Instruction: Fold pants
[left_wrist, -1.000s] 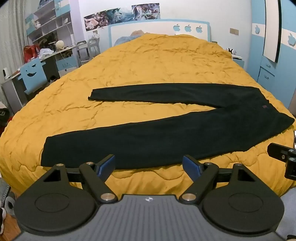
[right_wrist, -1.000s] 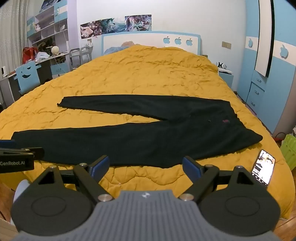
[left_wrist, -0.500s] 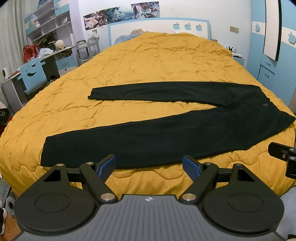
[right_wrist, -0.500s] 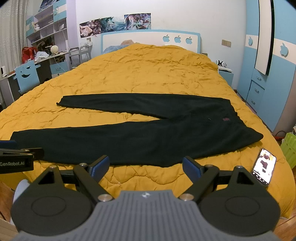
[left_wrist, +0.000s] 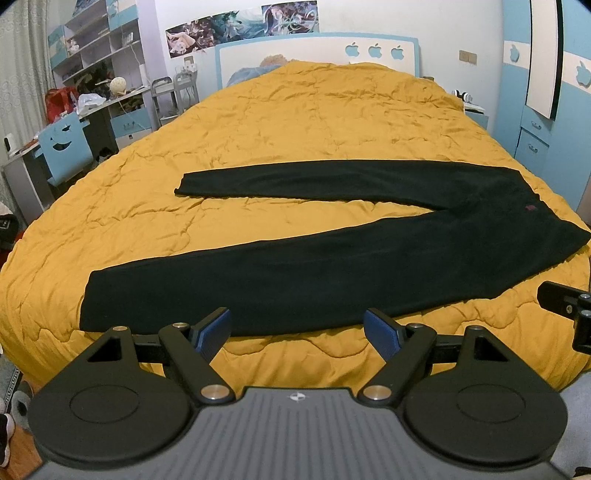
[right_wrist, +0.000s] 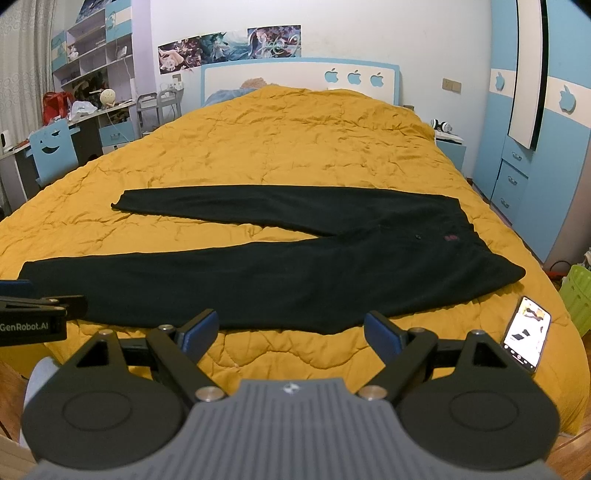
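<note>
Lying flat on a yellow quilt (left_wrist: 295, 110) that covers the bed, the black pants (left_wrist: 332, 269) stretch sideways across both views, unfolded, with their two legs spread in a narrow V. At far left stand a desk with a blue chair (left_wrist: 64, 147) and shelves behind it. The leg cuffs come next: the far leg ends about mid-bed, and the near leg's cuff (left_wrist: 92, 302) reaches toward the left edge of the quilt. The left gripper (left_wrist: 297, 332) hangs just before the near leg, above the quilt's front edge, its blue-padded fingers (left_wrist: 214, 328) spread wide with nothing between them and not touching the cloth. In the right wrist view the right gripper (right_wrist: 291, 332) sits likewise ahead of the near leg's lower edge, jaws wide apart and empty, its pads clear of the fabric. Further right the legs join at the waist (right_wrist: 480, 266), where a small red mark (right_wrist: 451, 238) shows on the cloth. Just beside the waist, near the quilt's right corner, lies a phone (right_wrist: 526, 336) with its screen lit. At far right stand blue cabinets (right_wrist: 546, 166) and a green basket (right_wrist: 578, 295).
</note>
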